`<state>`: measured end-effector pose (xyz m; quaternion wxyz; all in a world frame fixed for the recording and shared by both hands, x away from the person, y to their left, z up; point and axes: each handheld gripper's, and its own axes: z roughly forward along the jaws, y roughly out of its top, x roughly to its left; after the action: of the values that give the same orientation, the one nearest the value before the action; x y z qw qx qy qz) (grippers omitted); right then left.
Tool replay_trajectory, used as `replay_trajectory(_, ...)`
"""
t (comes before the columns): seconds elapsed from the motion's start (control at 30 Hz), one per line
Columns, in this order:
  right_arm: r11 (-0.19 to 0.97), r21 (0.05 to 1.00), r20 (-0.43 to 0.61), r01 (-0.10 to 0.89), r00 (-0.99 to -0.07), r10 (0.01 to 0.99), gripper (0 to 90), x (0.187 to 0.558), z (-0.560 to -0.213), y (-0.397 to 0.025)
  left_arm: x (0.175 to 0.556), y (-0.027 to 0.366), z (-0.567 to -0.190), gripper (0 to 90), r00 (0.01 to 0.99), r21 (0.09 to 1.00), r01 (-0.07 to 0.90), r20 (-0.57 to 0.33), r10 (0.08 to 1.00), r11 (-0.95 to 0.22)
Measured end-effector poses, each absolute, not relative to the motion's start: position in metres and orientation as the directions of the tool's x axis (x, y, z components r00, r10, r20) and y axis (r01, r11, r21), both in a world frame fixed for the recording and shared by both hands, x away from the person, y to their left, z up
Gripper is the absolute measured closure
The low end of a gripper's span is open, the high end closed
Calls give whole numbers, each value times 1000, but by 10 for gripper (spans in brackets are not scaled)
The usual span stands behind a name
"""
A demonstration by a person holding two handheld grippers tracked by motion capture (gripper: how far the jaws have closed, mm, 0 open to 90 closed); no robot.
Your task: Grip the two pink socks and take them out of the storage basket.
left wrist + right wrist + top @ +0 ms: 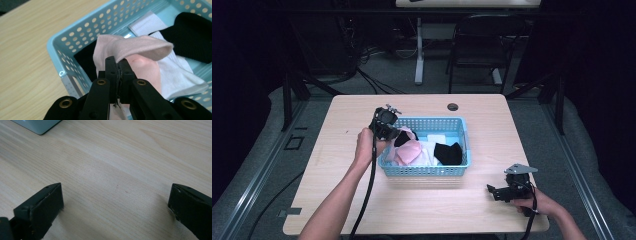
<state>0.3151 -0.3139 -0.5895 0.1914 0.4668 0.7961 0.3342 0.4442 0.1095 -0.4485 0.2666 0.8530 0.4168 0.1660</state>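
Left gripper (117, 67): jaws pinched on soft pink sock (130, 48), folded, fleecy, lifted over perforated light-blue plastic basket (75, 35)'s left end. Black and ribbed white cloth inside. Right gripper (115, 202): jaws spread wide, low over pale wood-grain table (112, 157).

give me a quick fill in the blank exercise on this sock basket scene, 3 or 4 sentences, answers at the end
1. The left gripper is shut on a ____ sock.
2. The socks lie in a light ____ basket.
3. The right gripper, low over the bare table, has its jaws ____.
4. In the high view the basket's right end holds a ____ sock.

Missing words: pink; blue; open; black
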Motion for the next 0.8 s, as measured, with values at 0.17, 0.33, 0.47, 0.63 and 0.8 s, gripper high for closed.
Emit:
replay_trajectory(0.17,341,711,7,615,-491,871,0,315,-589,-314,439,109,-433,883,607,622,595,69,792,-510)
replay_trajectory(0.33,341,711,6,615,-490,872,0,315,-589,-314,433,108,-418,883,618,643,567,82,782,-515)
replay_trajectory(0.47,342,710,8,615,-493,870,0,315,-589,-314,430,110,-409,883,622,658,553,81,779,-510)
replay_trajectory(0.63,341,710,6,616,-490,872,0,315,-589,-314,428,118,-397,883,615,681,546,70,785,-488)
replay_trajectory(0.8,340,711,7,616,-490,872,0,315,-589,-314,427,125,-389,883,614,684,548,62,787,-482)
